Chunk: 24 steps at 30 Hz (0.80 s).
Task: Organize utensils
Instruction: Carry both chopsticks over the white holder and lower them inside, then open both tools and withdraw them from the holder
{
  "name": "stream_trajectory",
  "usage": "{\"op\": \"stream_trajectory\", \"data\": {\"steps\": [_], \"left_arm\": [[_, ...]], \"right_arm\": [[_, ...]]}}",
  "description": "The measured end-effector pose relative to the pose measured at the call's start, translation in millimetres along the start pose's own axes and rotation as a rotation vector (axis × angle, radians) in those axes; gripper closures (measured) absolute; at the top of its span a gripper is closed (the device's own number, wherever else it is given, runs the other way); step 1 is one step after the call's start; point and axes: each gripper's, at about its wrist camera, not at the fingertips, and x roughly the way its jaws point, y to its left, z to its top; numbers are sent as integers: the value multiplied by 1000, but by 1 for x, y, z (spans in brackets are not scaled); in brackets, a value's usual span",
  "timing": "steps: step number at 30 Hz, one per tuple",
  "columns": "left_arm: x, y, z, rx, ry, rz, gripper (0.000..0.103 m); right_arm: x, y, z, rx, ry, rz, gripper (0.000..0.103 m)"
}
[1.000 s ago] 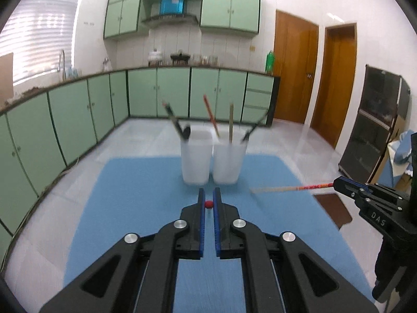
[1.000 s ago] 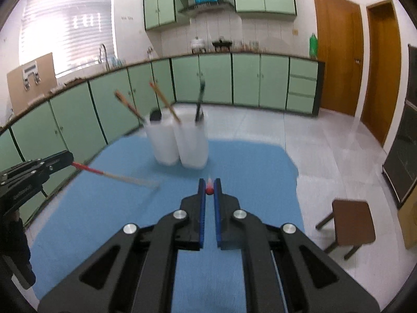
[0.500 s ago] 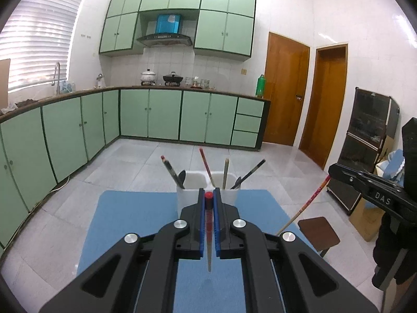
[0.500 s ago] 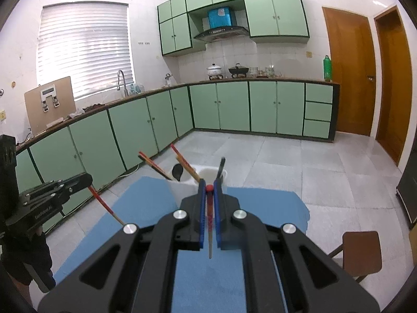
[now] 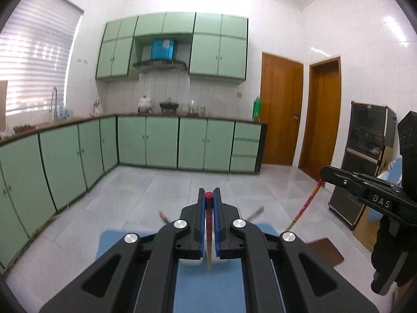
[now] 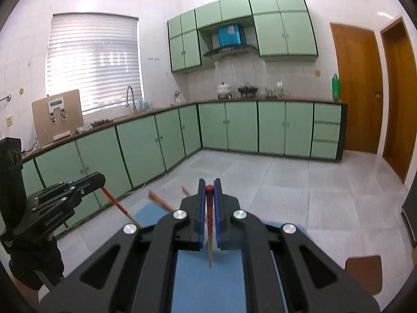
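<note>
Blue-padded and black, the left tool (image 5: 209, 195) is clamped on a red-capped wooden chopstick (image 5: 208, 234) that hangs almost straight down between its fingers, pinched just under the cap. The right tool (image 6: 209, 187) grips a matching red-topped chopstick (image 6: 209, 234) in the same way. Holding each stick by its top end lets it dangle tip-down, which I judge suits lowering it into a holder from above.

Past the left tool's fingers only the tips of other utensils (image 5: 163, 216) poke out on either side; the white holders they stand in are almost wholly hidden behind the tool bodies. Below lies the blue mat (image 5: 114, 245) on the desk, with a brown stool (image 6: 363, 274) beside it on the pale tiled floor. Green kitchen cabinets (image 5: 161, 143) fill the background.

Compared with a second ago, both tools have risen and tilted up: then the two white cups stood in plain view on the mat ahead and each chopstick lay nearly level, pointing across the mat. Now each stick hangs nearly upright, the cups have dropped behind the tools, and the cabinets and doors fill the view. The grip on each chopstick is unchanged; neither is in a holder yet
</note>
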Motion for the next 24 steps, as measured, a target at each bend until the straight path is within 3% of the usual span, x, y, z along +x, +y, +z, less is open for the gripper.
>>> {"op": "stream_trajectory", "data": {"steps": [5,11,20,21,22,24], "left_arm": [[29,4,36,11,-70,37,97],[76,13,48,13,-39,72,97],[141,24,15,-11,76,72,97],[145,26,13,-18,88,71,96],[148,27,9,-24,99,63,89],[148,31,3,-31,117,63,77]], "right_arm": [[15,-6,45,-14,-73,4,98],[61,-19,71,-12,-83,-25,98],[151,-31,37,9,56,-26,97],[160,-33,30,11,86,-34,93],[164,-33,26,15,101,-35,84],[169,-35,17,27,122,-35,79]]}}
